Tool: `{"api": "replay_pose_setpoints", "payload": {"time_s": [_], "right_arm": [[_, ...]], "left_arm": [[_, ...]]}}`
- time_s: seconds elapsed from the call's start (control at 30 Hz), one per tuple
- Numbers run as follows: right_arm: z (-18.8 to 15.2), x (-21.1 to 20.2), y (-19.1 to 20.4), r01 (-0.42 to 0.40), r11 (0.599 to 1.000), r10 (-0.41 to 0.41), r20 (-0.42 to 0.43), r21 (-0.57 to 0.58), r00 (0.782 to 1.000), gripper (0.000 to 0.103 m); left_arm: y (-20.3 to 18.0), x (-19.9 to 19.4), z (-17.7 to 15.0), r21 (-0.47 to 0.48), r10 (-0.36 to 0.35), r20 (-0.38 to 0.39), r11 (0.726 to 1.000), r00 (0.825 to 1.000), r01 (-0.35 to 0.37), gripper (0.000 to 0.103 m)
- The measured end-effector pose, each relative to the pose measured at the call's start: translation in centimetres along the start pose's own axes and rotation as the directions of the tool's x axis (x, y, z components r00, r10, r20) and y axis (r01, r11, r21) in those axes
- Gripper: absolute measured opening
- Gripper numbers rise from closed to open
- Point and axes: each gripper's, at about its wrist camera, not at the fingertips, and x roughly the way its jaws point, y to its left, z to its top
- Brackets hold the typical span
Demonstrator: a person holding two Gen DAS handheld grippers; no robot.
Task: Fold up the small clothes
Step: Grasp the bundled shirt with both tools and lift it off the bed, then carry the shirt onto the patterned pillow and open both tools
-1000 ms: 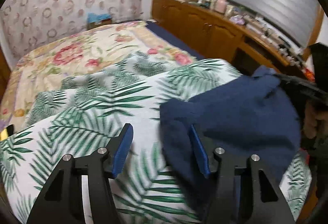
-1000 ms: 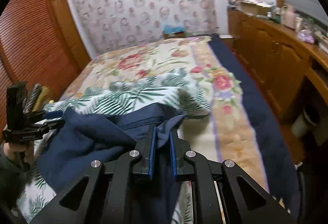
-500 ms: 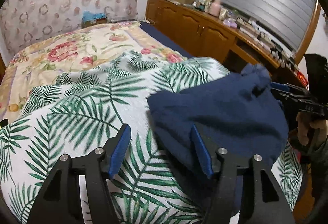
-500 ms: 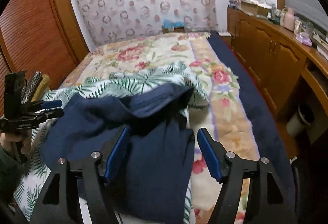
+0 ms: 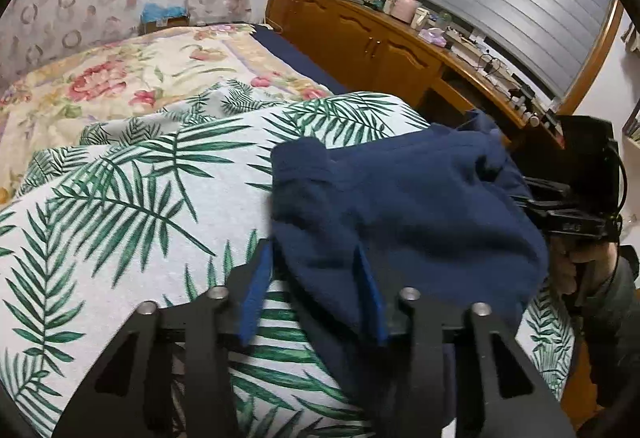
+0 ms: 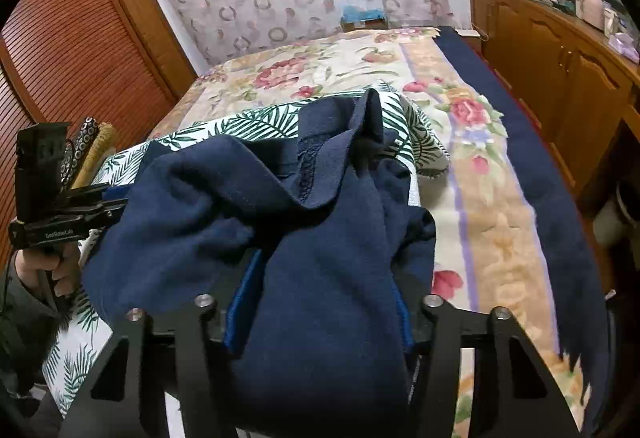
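Observation:
A navy blue garment (image 5: 400, 205) lies crumpled on a palm-leaf sheet (image 5: 120, 197) spread over the bed. My left gripper (image 5: 314, 278) straddles the garment's near left edge. Its jaws are closing, with cloth between the blue pads and a gap still showing beside the left pad (image 5: 256, 290). In the right wrist view a thick bunch of the garment (image 6: 320, 238) fills the space between the closing jaws of my right gripper (image 6: 320, 298) and drapes over the right finger. Each gripper shows in the other's view, at the garment's far side, held by a hand (image 6: 44, 270).
Beyond the sheet a floral blanket (image 5: 120, 77) covers the rest of the bed. A long wooden cabinet (image 5: 360, 37) cluttered with small items runs along the bed's right side. Louvred wooden doors (image 6: 60, 57) stand on the left.
The right gripper let go of a thin fold, opened wide, then narrowed around a thicker bunch. The left jaws narrowed around the garment's edge. The garment now lies more bunched up.

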Motion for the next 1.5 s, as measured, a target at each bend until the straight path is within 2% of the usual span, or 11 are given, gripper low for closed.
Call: {"api": "replay_pose_setpoints", "payload": {"time_s": [0.1,0.2,0.4,0.57,0.73,0.77,0.87,0.97,1.2,1.37,1.5], "right_arm": [[-0.6,0.4,0.1,-0.021,1.0,0.021,0.001,-0.016,1.0,0.03],[-0.9,0.0,0.7,-0.025,0.999,0.026,0.029,-0.034,0.999,0.024],[-0.6,-2.7,2.4,-0.004,0.995,0.016,0.132,-0.095,0.991,0.021],[0.4,-3.8,4.6,0.007,0.987,0.021,0.178,-0.158,0.984,0.021],[2.3,-3.4,8.0,-0.013,0.968,0.064,0.198,-0.249,0.978,0.021],[2.9,-3.1,9.0,-0.021,0.962,0.077,0.198,-0.271,0.977,0.021],[4.5,-1.9,11.5,-0.05,0.943,0.119,0.193,-0.329,0.974,0.021],[6.1,-0.4,14.7,-0.079,0.914,0.165,0.187,-0.398,0.968,0.021],[11.2,3.6,23.0,-0.15,0.839,0.269,0.159,-0.523,0.95,0.021],[15.9,8.7,28.0,-0.196,0.749,0.326,0.094,-0.633,0.941,0.021],[18.4,12.8,32.9,-0.236,0.663,0.363,0.03,-0.711,0.931,0.021]], "left_arm": [[-0.2,-0.1,0.0,-0.003,-0.014,-0.003,1.0,1.0,0.014,0.02],[-1.2,-1.3,0.0,0.033,0.005,0.03,0.999,1.0,-0.006,0.016],[-3.0,-5.7,0.2,0.058,-0.003,0.144,0.998,0.99,-0.006,0.014],[-2.9,-10.0,0.1,0.063,0.022,0.242,0.997,0.97,-0.038,0.014],[-1.1,-14.5,-0.3,0.038,0.091,0.32,0.993,0.943,-0.109,0.014],[-0.5,-15.7,-0.6,0.018,0.129,0.34,0.989,0.931,-0.144,0.014],[1.1,-18.4,-1.5,-0.008,0.178,0.383,0.982,0.907,-0.189,0.014],[2.8,-21.0,-2.5,-0.043,0.255,0.414,0.964,0.874,-0.261,0.014],[8.0,-27.2,-5.4,-0.176,0.4,0.471,0.916,0.786,-0.361,0.014],[12.0,-30.1,-9.4,-0.317,0.497,0.473,0.866,0.727,-0.386,0.014],[14.7,-31.2,-13.8,-0.439,0.583,0.452,0.804,0.675,-0.4,0.014]]}}
